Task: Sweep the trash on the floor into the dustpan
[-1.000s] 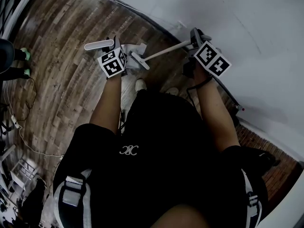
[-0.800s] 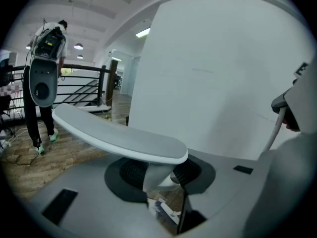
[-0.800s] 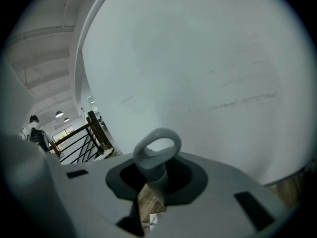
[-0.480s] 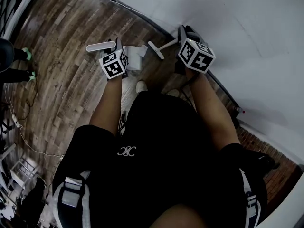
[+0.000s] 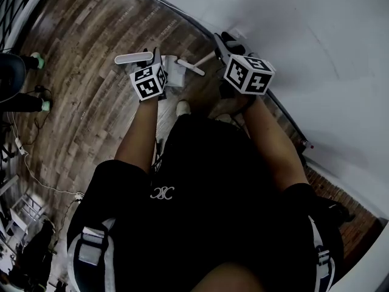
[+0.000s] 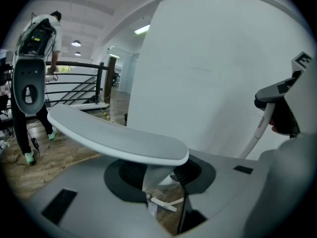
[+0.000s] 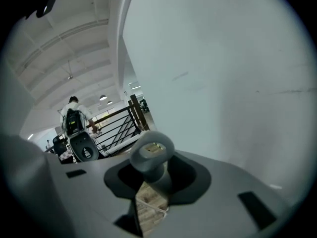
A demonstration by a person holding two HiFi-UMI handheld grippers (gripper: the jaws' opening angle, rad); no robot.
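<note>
Grey broom handle [image 7: 152,156] is pinched tight in the right gripper's [image 5: 223,42] jaws. The left gripper's [image 5: 152,62] jaws clamp the white dustpan handle [image 6: 114,138], with the broom head [image 5: 190,67] at its 3 o'clock.

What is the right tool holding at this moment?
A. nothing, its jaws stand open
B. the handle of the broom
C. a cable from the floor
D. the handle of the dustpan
B: the right tool has its jaws shut on the grey end of the broom handle, whose stick runs down to the brush head; the dustpan handle is in the left tool.
</note>
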